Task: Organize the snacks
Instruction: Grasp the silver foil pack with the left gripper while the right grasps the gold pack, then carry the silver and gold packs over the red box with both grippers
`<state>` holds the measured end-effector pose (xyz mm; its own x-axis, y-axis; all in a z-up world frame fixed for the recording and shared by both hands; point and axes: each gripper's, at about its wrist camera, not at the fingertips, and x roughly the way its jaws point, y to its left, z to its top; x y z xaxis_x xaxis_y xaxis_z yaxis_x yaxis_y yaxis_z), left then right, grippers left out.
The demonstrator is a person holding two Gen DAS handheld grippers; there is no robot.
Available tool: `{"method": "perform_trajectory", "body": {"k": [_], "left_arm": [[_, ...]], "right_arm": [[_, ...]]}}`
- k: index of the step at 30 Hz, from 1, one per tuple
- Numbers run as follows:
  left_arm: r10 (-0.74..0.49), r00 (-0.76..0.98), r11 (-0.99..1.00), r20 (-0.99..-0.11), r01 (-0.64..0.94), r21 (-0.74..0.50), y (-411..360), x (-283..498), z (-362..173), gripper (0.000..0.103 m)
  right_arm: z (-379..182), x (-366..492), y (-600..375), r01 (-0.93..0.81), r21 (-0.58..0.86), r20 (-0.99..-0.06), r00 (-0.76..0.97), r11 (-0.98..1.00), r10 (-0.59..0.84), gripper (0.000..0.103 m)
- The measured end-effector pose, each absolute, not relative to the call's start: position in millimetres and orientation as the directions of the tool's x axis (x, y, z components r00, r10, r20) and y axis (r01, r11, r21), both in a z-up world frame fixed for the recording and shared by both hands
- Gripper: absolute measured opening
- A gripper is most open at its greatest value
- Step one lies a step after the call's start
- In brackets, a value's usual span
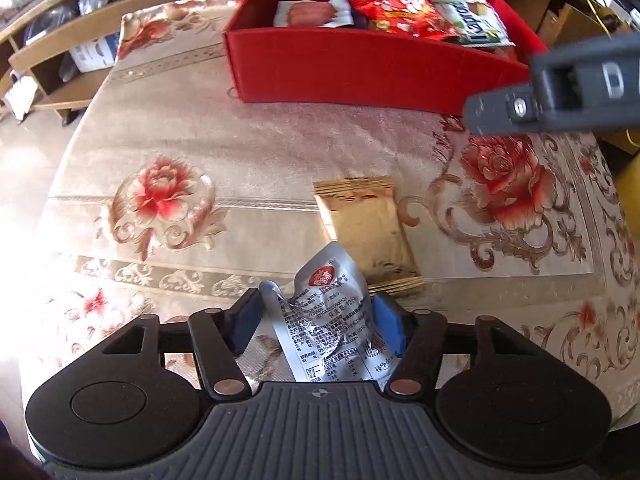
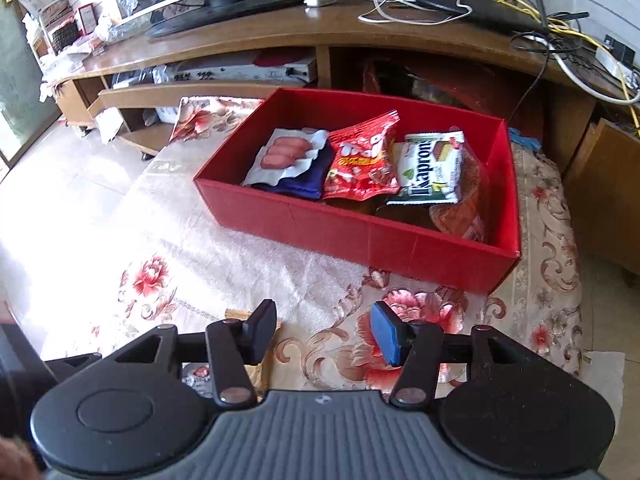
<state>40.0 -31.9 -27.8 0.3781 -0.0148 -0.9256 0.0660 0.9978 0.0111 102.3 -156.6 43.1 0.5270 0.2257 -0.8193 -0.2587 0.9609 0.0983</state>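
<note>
My left gripper point(image 1: 316, 320) is closed on a crumpled silver snack packet point(image 1: 328, 320), just above the flowered tablecloth. A gold snack packet point(image 1: 366, 228) lies flat just beyond it. The red box point(image 1: 360, 72) stands further back with several snacks inside: a sausage pack point(image 1: 312, 12), a red bag point(image 1: 404, 12) and a Kapron wafer pack point(image 1: 476, 20). My right gripper point(image 2: 324, 330) is open and empty, held above the cloth in front of the red box point(image 2: 360, 236). Its body shows in the left wrist view point(image 1: 560, 92) at the right edge.
A wooden TV cabinet point(image 2: 280, 40) with a monitor, cables and shelves runs behind the table. The tablecloth point(image 1: 180, 152) stretches left of the packets. The table edge drops to a tiled floor point(image 2: 60, 160) at the left.
</note>
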Motion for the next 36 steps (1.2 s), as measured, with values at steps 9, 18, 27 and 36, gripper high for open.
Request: {"method": "perform_trajectory", "body": {"k": [9,18,27,36], "left_arm": [[-0.009,0.390,1.000,-0.921,0.019,-0.002,-1.0,37.3,-24.3,0.063],[-0.053,0.388,0.999,-0.920,0.017,-0.050,11.9,32.5,-26.4,0.066],[-0.045,0.384,0.999,-0.922,0.030,-0.036,9.3,32.7,-30.5,0.080],[-0.052,0.405,0.998,-0.913,0.041,-0.038,9.9,34.7,-27.3,0.063]], "right_arm": [[9.9,118.8,-125.8,-0.274,0.100,-0.878,0.428,0.956,0.214,0.048],[-22.5,129.4,-84.8,-0.308,0.101,-0.915,0.344,0.946,0.210,0.052],[-22.3,117.9,-78.6,-0.387,-0.006,-0.911,0.382,0.922,0.154,0.038],[-23.4,107.8,-136.3,-0.314,-0.028,-0.908,0.405,0.949,0.107,0.035]]}}
